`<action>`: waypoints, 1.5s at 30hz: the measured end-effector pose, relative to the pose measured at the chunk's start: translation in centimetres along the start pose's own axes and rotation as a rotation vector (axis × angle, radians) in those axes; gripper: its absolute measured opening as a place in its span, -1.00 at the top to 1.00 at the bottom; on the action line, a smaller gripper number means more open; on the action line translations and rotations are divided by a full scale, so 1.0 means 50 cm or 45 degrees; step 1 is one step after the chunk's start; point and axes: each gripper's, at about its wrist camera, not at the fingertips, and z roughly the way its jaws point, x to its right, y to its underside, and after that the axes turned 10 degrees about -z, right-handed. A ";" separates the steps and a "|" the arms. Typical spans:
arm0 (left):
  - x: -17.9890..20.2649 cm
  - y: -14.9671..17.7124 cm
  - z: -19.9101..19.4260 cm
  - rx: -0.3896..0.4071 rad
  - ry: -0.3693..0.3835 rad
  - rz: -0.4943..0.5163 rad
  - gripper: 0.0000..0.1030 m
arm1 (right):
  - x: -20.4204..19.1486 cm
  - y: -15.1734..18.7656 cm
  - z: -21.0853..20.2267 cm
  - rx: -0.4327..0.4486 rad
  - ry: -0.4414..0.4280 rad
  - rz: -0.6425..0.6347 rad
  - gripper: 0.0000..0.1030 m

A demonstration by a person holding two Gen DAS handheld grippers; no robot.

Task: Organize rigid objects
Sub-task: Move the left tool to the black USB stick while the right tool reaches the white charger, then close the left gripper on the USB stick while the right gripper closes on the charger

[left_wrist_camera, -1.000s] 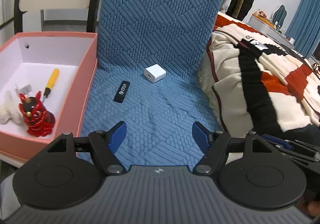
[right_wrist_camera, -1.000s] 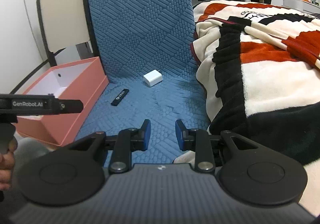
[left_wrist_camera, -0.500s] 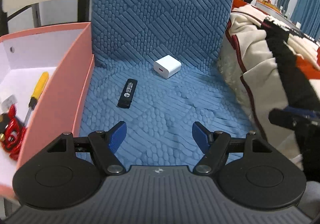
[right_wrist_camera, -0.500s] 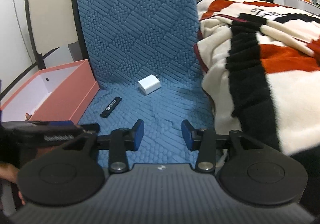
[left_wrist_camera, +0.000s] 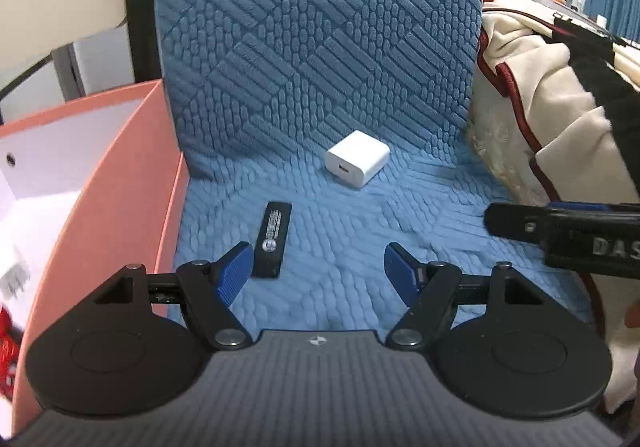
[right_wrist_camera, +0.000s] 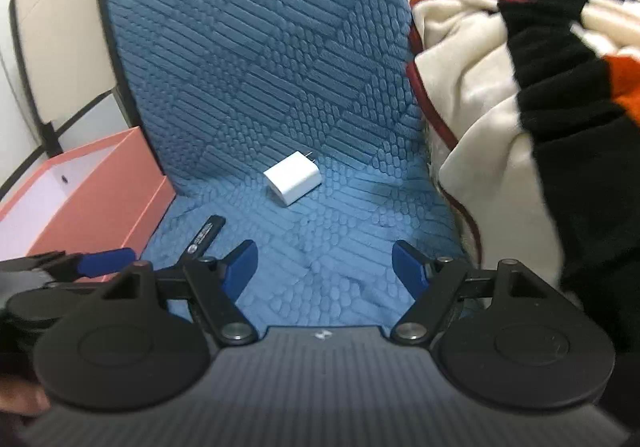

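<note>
A big blue bumpy cushion [left_wrist_camera: 320, 87] covers a chair seat and its back. At 3 o'clock of it lies a thick blanket [right_wrist_camera: 520, 107] in cream, black and orange. At 9 o'clock sits a pink box [left_wrist_camera: 120, 183], white inside; the left view cuts it off, and only bits of a red thing [left_wrist_camera: 8, 343] and a white thing [left_wrist_camera: 14, 275] show inside it.

A small white charger block [left_wrist_camera: 357, 163] lies on the seat near the back, at 12 o'clock from both tongs. It has a little slot in front, and two metal prongs show in the right view. A flat black stick [left_wrist_camera: 273, 239] with tiny white print, too small to read, lies at 7 o'clock from the charger.

The left tongs [left_wrist_camera: 320, 271] are wide apart with nothing between them; the stick lies just by the left blue tip. The right tongs [right_wrist_camera: 324, 267] have just been opening and stand wide apart, empty too.
</note>
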 end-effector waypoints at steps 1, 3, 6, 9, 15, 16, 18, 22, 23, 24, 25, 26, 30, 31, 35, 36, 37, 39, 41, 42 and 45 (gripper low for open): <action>-0.002 -0.004 0.011 -0.007 0.000 0.000 -0.49 | 0.006 -0.001 0.015 -0.011 -0.016 0.019 -0.46; -0.007 -0.013 0.032 -0.034 -0.002 -0.001 -0.49 | 0.013 -0.004 0.041 -0.023 -0.028 0.034 -0.42; -0.015 -0.026 0.059 -0.060 -0.007 -0.005 -0.49 | 0.015 -0.017 0.075 -0.012 -0.049 0.029 -0.33; -0.024 -0.040 0.087 -0.089 -0.021 -0.006 -0.49 | 0.018 -0.035 0.112 -0.007 -0.100 0.035 -0.29; -0.040 -0.067 0.132 -0.115 0.009 -0.035 -0.45 | 0.010 -0.075 0.188 0.012 -0.161 -0.048 -0.30; -0.039 -0.069 0.139 -0.116 0.001 -0.028 -0.43 | 0.009 -0.080 0.203 0.007 -0.159 -0.058 -0.30; -0.042 -0.074 0.152 -0.136 -0.012 -0.028 -0.35 | 0.011 -0.088 0.227 0.001 -0.157 -0.067 -0.30; -0.051 -0.076 0.172 -0.162 -0.030 -0.043 -0.28 | 0.011 -0.110 0.273 -0.022 -0.192 -0.079 -0.30; -0.053 -0.075 0.178 -0.169 -0.039 -0.046 -0.26 | 0.010 -0.115 0.279 -0.015 -0.196 -0.096 -0.30; -0.054 -0.073 0.184 -0.183 -0.055 -0.045 -0.21 | 0.009 -0.120 0.286 -0.012 -0.198 -0.109 -0.30; -0.057 -0.071 0.191 -0.201 -0.072 -0.050 -0.18 | 0.008 -0.123 0.293 -0.015 -0.202 -0.117 -0.30; -0.061 -0.069 0.195 -0.213 -0.074 -0.075 -0.14 | 0.007 -0.125 0.303 -0.026 -0.207 -0.122 -0.30; -0.053 -0.062 0.196 -0.201 -0.084 -0.057 -0.12 | -0.002 -0.122 0.329 -0.059 -0.183 -0.199 -0.30; -0.052 -0.061 0.197 -0.197 -0.081 -0.055 -0.11 | -0.004 -0.122 0.334 -0.063 -0.175 -0.218 -0.30; -0.060 -0.069 0.198 -0.190 -0.099 -0.080 0.19 | -0.013 -0.122 0.349 -0.044 -0.178 -0.244 -0.30; -0.060 -0.069 0.198 -0.183 -0.104 -0.079 0.27 | -0.017 -0.121 0.354 -0.042 -0.178 -0.252 -0.30; -0.059 -0.069 0.198 -0.178 -0.109 -0.077 0.30 | -0.021 -0.119 0.360 -0.048 -0.179 -0.260 -0.30; -0.057 -0.071 0.197 -0.178 -0.103 -0.075 0.42 | -0.030 -0.114 0.373 -0.059 -0.179 -0.291 -0.30; -0.060 -0.073 0.198 -0.177 -0.099 -0.079 0.43 | -0.039 -0.110 0.386 -0.059 -0.171 -0.323 -0.30; -0.061 -0.074 0.198 -0.177 -0.097 -0.083 0.44 | -0.041 -0.109 0.392 -0.055 -0.168 -0.327 -0.30; -0.063 -0.075 0.196 -0.179 -0.088 -0.093 0.45 | -0.047 -0.108 0.405 -0.069 -0.171 -0.317 -0.31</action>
